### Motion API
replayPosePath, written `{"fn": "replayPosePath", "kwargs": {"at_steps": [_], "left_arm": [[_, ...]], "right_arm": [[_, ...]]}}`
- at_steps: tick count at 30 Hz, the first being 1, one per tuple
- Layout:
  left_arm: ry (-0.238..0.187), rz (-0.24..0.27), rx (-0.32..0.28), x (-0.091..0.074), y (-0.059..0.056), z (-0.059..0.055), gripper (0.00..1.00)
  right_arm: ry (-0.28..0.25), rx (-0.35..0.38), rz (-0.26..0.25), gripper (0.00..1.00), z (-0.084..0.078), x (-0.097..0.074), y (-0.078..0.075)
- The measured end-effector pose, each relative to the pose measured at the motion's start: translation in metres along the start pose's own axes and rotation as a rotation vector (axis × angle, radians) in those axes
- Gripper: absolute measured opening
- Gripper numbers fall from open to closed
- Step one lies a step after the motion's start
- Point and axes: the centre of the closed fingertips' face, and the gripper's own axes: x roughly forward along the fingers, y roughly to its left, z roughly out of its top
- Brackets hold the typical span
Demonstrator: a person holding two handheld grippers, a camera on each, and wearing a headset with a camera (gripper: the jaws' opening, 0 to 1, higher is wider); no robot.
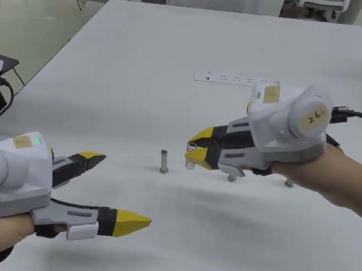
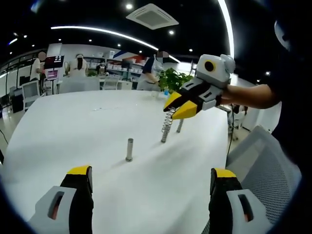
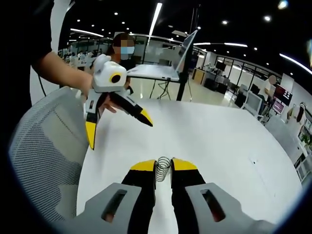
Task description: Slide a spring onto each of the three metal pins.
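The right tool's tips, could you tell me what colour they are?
Yellow, clearest on the right tool in the right gripper view.

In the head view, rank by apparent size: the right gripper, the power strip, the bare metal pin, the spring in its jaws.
1. right gripper, nearer the camera.
2. power strip, farther back.
3. metal pin and spring: alike; the jaws hide part of the spring, so unranked.

L gripper (image 1: 123,189) jaws apart, R gripper (image 1: 192,149) nipping spring (image 3: 163,168)
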Motion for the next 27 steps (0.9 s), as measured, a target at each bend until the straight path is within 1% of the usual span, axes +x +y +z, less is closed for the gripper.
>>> {"fn": "replayPosePath", "kwargs": {"at_steps": [9,13,19,22,27], "left_arm": [[0.004,0.001,-0.008,-0.002,-0.001,-0.004,0.98],[-0.002,0.001,-0.012,-0.002,-0.002,-0.003,0.98],[-0.005,0.001,-0.009,0.0,-0.002,-0.001,0.98],[-0.01,-0.001,-0.012,0.001,-0.002,0.002,0.98],[-0.008,0.004,-0.013,0.0,0.0,0.001,0.98]], "right_arm": [[-0.018,-0.007,-0.013,0.09,0.014,0.01,-0.014],[-0.023,-0.008,-0.025,0.09,0.019,0.016,-0.019],[-0.037,0.011,-0.026,0.09,0.026,0.023,-0.023],[-0.037,0.006,-0.031,0.09,0.027,0.027,-0.024],[-0.054,0.043,-0.036,0.09,0.03,0.032,-0.031]]}}
